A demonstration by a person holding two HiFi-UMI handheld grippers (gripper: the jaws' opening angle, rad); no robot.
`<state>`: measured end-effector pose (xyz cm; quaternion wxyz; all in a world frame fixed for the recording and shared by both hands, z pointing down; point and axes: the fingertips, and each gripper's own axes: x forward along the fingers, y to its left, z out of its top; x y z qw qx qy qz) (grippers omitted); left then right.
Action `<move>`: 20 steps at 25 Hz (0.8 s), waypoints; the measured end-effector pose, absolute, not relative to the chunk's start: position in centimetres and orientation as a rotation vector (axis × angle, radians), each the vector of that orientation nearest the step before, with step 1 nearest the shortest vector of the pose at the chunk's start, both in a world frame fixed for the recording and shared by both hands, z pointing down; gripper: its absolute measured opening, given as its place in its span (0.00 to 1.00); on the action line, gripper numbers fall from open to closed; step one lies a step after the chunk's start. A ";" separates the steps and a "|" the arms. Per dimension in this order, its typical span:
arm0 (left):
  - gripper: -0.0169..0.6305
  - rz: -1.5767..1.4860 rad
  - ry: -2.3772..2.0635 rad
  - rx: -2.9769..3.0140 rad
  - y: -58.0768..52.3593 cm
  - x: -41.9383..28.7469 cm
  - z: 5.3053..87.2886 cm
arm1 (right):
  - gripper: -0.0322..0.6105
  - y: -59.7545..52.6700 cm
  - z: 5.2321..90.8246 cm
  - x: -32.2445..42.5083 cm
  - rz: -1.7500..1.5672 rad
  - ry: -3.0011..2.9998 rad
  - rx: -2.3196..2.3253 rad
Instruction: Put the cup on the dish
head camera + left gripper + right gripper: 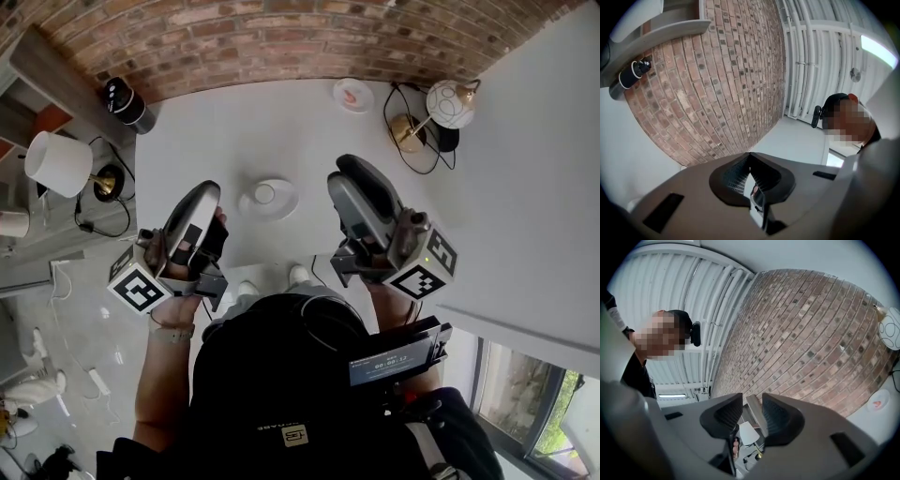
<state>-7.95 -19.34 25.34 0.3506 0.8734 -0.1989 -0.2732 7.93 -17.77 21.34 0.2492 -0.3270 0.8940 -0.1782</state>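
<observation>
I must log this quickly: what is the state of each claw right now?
Left claw: closed, empty.
Right claw: narrowly open, empty.

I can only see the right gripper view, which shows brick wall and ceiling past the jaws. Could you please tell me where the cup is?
Observer: The cup sits on the dish, near the middle of the white table.
Operator: Thank you. Is either gripper touching it?
Observer: No. In the head view the left gripper and right gripper flank the dish, one on each side, both apart from it.
Operator: And how do the left jaws stand?
Observer: The left gripper view shows them closed together at the tips, with nothing between them.
</observation>
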 end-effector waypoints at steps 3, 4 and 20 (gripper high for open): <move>0.03 -0.690 -0.512 2.283 -19.4 -7.8 25.1 | 0.24 -17.8 21.4 7.8 -0.486 2.435 -0.884; 0.03 -0.688 -0.511 2.289 -19.4 -7.8 25.0 | 0.24 -17.8 21.4 7.8 -0.488 2.434 -0.881; 0.03 -0.687 -0.533 2.275 -19.6 -7.9 25.1 | 0.24 -18.6 21.5 8.3 -0.501 2.403 -0.875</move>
